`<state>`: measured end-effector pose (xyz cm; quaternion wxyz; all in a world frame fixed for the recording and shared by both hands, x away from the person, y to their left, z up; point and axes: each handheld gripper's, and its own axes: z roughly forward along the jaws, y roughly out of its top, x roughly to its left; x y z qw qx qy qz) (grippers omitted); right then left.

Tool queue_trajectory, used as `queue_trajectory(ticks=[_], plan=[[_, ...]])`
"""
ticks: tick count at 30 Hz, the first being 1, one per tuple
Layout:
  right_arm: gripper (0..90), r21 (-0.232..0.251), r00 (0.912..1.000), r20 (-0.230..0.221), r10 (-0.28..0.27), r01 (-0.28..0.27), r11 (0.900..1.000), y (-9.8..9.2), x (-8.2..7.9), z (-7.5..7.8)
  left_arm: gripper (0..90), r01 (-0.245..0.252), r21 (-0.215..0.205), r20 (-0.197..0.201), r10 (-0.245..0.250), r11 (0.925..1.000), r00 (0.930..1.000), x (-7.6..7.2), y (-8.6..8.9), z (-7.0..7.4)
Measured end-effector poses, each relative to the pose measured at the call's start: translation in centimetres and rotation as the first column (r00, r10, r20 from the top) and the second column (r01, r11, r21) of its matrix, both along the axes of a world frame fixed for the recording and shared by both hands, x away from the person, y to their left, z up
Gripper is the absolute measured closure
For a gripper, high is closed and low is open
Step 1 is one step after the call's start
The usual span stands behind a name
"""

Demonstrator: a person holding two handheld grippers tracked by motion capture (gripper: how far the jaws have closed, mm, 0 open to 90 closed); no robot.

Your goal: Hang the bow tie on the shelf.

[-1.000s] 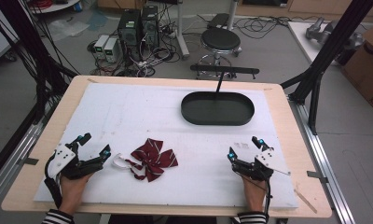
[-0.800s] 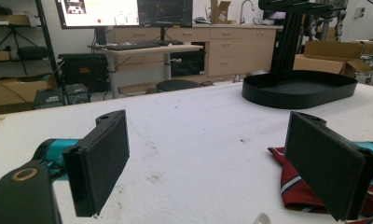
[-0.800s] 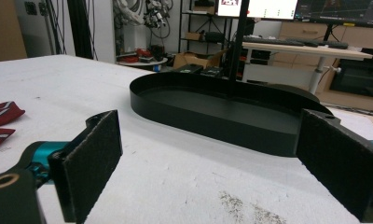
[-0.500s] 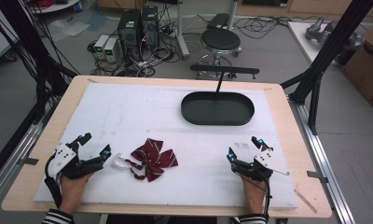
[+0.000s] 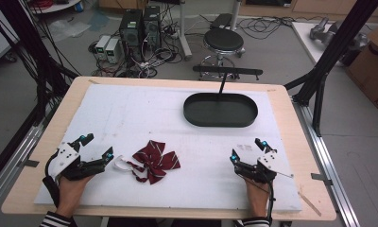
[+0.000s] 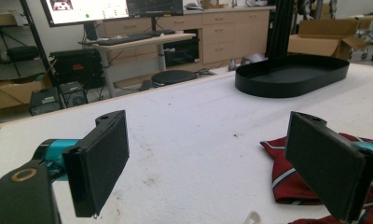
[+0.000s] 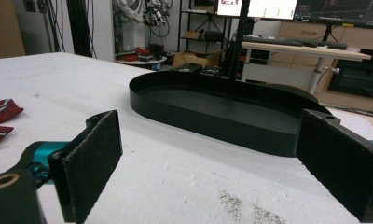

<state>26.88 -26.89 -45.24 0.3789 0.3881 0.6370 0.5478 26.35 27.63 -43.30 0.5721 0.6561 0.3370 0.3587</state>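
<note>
A dark red fabric bow tie with thin white stripes lies crumpled on a white, slightly speckled foam-like mat that covers a pale wooden table. A small white strap or clasp trails from the bow's left side; its exact form is hard to make out. The left gripper, held in a hand with a striped cuff, rests on the mat just left of the bow, its two flat, black, felt-textured jaws spread wide and holding nothing. In the left gripper view the bow's soft folds sit partly behind one jaw. The right gripper rests well to the right of the bow, jaws likewise wide apart and empty. Beyond it sits a shallow, oval, matt black tray with a low upright wall.
</note>
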Motion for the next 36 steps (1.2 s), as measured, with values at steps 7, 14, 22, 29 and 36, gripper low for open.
queue_trajectory(ticks=[7, 14, 22, 29, 36], plan=[[6.7, -0.013, 1.0, -0.001, -0.001, 0.001, 1.0, 0.2, 0.0, 0.0, 14.3, 0.022, 0.055, -0.083, -0.017, 0.9983, 0.9964, -0.1, 0.1, 1.1], [6.7, -0.016, 0.9999, -0.014, 0.0, -0.001, 1.0, 0.1, 0.2, 0.0, 14.4, 0.065, 0.17, -0.22, -0.027, 0.9832, 0.9752, 0.2, -0.2, 2.4], [6.7, -0.027, 1.0, -0.009, 0.003, -0.003, 1.0, 0.2, 0.2, 0.0, 15.1, 0.149, 0.278, -0.364, -0.039, 0.9491, 0.9306, 1.3, -1.0, 3.1], [6.7, -0.023, 0.9999, -0.012, 0.003, -0.004, 1.0, 0.2, 0.2, 0.0, 16.2, 0.216, 0.333, -0.452, -0.046, 0.9181, 0.891, 2.4, -1.8, 3.3], [6.7, -0.014, 0.9998, -0.017, 0.003, -0.003, 1.0, 0.1, 0.1, 0.0, 22.2, 0.261, 0.382, -0.522, -0.026, 0.8864, 0.8523, 3.4, -2.3, 3.5]])
